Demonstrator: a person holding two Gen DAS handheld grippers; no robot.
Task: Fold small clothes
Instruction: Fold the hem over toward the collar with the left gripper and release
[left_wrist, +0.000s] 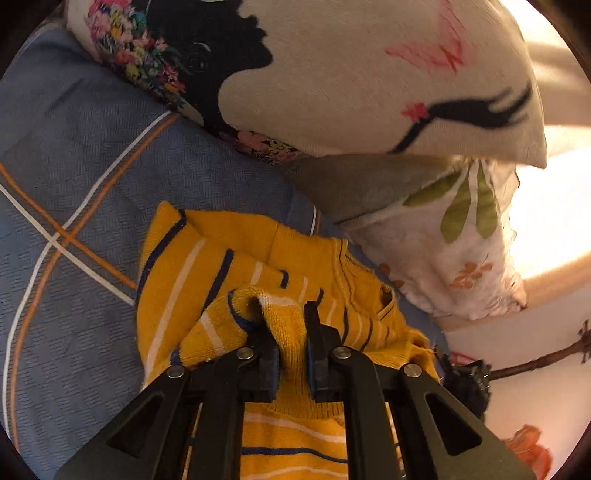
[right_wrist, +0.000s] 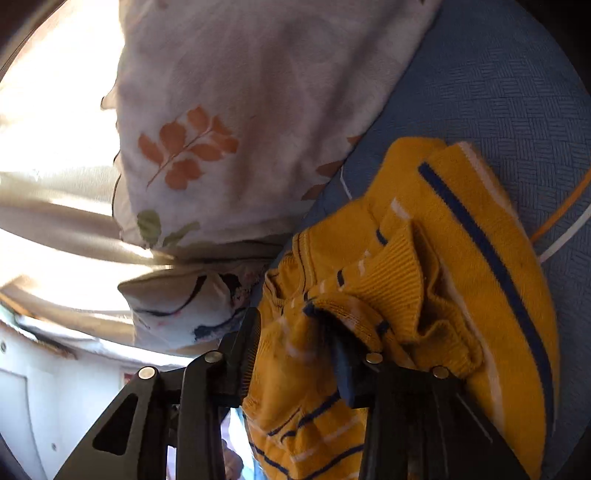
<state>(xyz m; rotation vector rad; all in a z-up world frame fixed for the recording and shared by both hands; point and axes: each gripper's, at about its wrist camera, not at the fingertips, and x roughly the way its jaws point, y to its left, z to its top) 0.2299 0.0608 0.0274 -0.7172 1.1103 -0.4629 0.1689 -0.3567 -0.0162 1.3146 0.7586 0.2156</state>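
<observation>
Yellow striped sweater (left_wrist: 236, 266) lay bunched on blue bedsheet (left_wrist: 74, 206) beside floral pillow (left_wrist: 454, 236) | left gripper (left_wrist: 291, 332) pinched its knit | right gripper (right_wrist: 295, 332) clamped another fold

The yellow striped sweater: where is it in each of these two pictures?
Left wrist view: yellow striped sweater lies centre to bottom, pinched in the left gripper.
Right wrist view: it fills the lower right, bunched in the right gripper.
Shared landmark: the leaf-print pillow.

Sweater (right_wrist: 424, 280) folds hide right gripper (right_wrist: 295, 332) fingertips; lower hem cropped.
</observation>
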